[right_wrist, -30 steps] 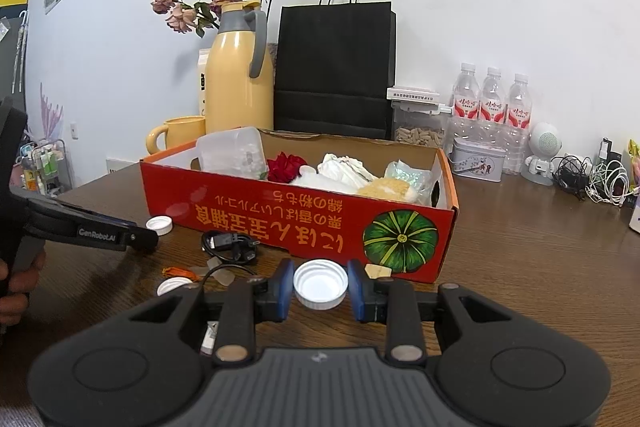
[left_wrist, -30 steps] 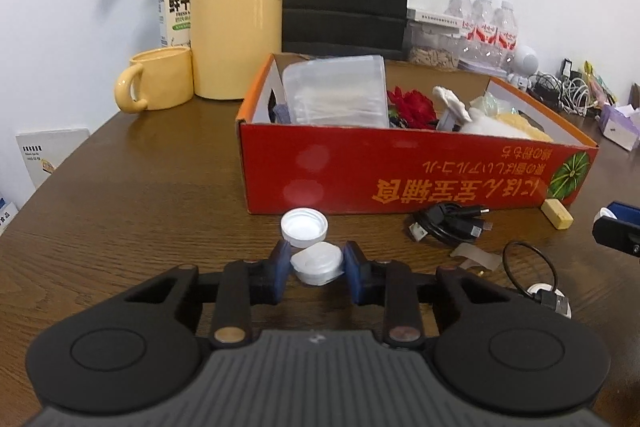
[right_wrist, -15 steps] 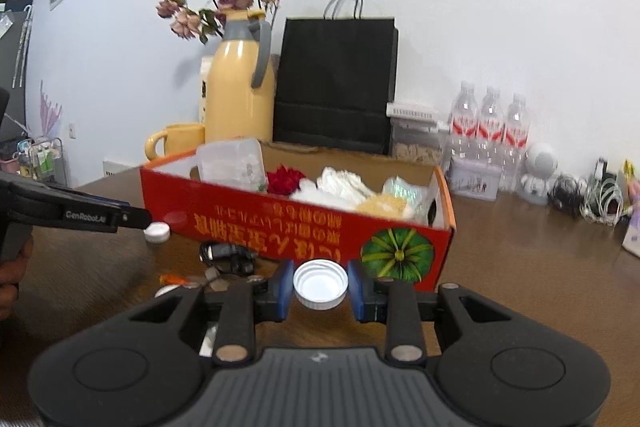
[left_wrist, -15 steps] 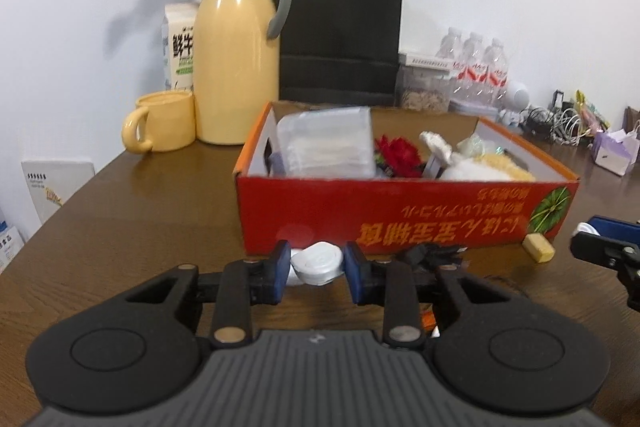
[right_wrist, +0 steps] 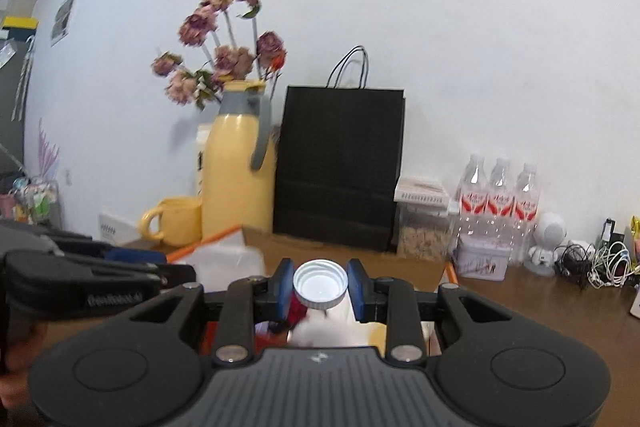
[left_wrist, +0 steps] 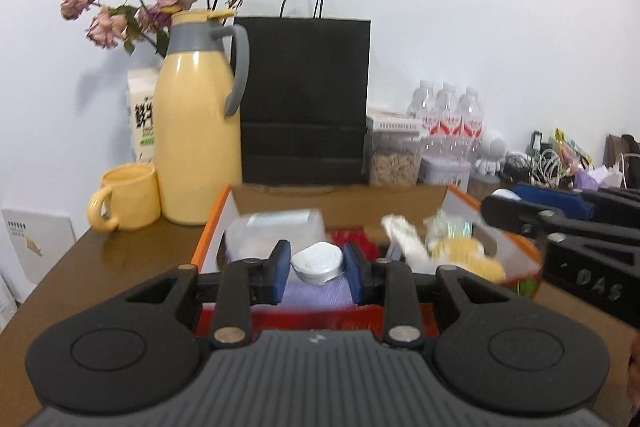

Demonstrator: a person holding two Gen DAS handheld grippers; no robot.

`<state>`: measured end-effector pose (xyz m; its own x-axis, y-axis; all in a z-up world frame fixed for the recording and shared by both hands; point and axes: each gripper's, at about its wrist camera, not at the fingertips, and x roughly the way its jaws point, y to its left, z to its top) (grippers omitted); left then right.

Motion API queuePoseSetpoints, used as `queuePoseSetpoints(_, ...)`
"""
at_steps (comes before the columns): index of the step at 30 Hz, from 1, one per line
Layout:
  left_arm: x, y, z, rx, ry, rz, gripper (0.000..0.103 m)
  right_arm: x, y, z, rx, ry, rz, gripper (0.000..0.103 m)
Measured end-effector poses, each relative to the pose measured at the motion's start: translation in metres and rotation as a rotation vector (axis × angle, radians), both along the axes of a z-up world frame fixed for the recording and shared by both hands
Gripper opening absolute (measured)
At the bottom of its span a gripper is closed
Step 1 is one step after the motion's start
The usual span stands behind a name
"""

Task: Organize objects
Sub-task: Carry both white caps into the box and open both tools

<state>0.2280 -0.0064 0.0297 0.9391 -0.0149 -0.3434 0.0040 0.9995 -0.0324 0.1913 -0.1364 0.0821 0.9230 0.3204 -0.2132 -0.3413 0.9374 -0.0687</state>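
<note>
My left gripper [left_wrist: 317, 264] holds one white cap [left_wrist: 318, 262] and my right gripper [right_wrist: 320, 285] holds one more white lid [right_wrist: 320, 284], open side up. Both hang right over the red cardboard box [left_wrist: 460, 195], which lies straight below them, so each only has to drop down.

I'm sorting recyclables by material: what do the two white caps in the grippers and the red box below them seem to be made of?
White ribbed cap in the right gripper: likely plastic, with a smooth glossy inside and moulded ridges. White round cap in the left gripper: probably plastic, matte. Red printed box: cardboard, with a brown raw inner wall.
</note>
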Motion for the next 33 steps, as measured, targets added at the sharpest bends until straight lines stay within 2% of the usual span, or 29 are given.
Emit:
queuePoseSetpoints(6, 0.040, -0.009, 0.012, -0.011, -0.025, 0.028, 0.030, 0.045, 0.006, 0.006, 0.021, 0.012, -0.053, 0.027)
queuePoseSetpoints(13, 0.081, -0.017, 0.008, -0.024, -0.015, 0.085, 0.030, 0.085, 0.001, -0.012, 0.044, 0.071, -0.089, 0.027)
queuePoseSetpoints(22, 0.089, -0.020, -0.008, 0.004, 0.001, 0.058, 0.030, 0.102, -0.003, -0.037, 0.031, 0.156, -0.086, 0.027)
queuePoseSetpoints(24, 0.085, -0.019, -0.009, 0.009, -0.012, 0.068, 0.044, 0.100, -0.003, -0.039, 0.030, 0.163, -0.081, 0.028)
queuePoseSetpoints(25, 0.084, -0.019, -0.009, 0.008, -0.020, 0.069, 0.061, 0.100, -0.003, -0.039, 0.032, 0.165, -0.079, 0.029)
queuePoseSetpoints(26, 0.081, -0.019, -0.009, 0.008, -0.035, 0.072, 0.079, 0.099, -0.004, -0.039, 0.035, 0.165, -0.079, 0.037)
queuePoseSetpoints(27, 0.080, -0.020, -0.008, 0.012, -0.050, 0.078, 0.087, 0.098, -0.005, -0.040, 0.039, 0.166, -0.082, 0.044)
queuePoseSetpoints(28, 0.078, -0.021, -0.007, 0.016, -0.066, 0.085, 0.101, 0.097, -0.007, -0.040, 0.046, 0.162, -0.088, 0.065)
queuePoseSetpoints(29, 0.075, -0.021, -0.006, 0.017, -0.092, 0.094, 0.103, 0.096, -0.008, -0.039, 0.052, 0.156, -0.095, 0.085)
queuePoseSetpoints(31, 0.071, -0.022, -0.005, 0.022, -0.124, 0.111, 0.103, 0.094, -0.010, -0.038, 0.062, 0.138, -0.109, 0.098)
queuePoseSetpoints(33, 0.071, -0.022, -0.003, 0.016, -0.122, 0.107, 0.103, 0.092, -0.011, -0.036, 0.069, 0.129, -0.111, 0.102)
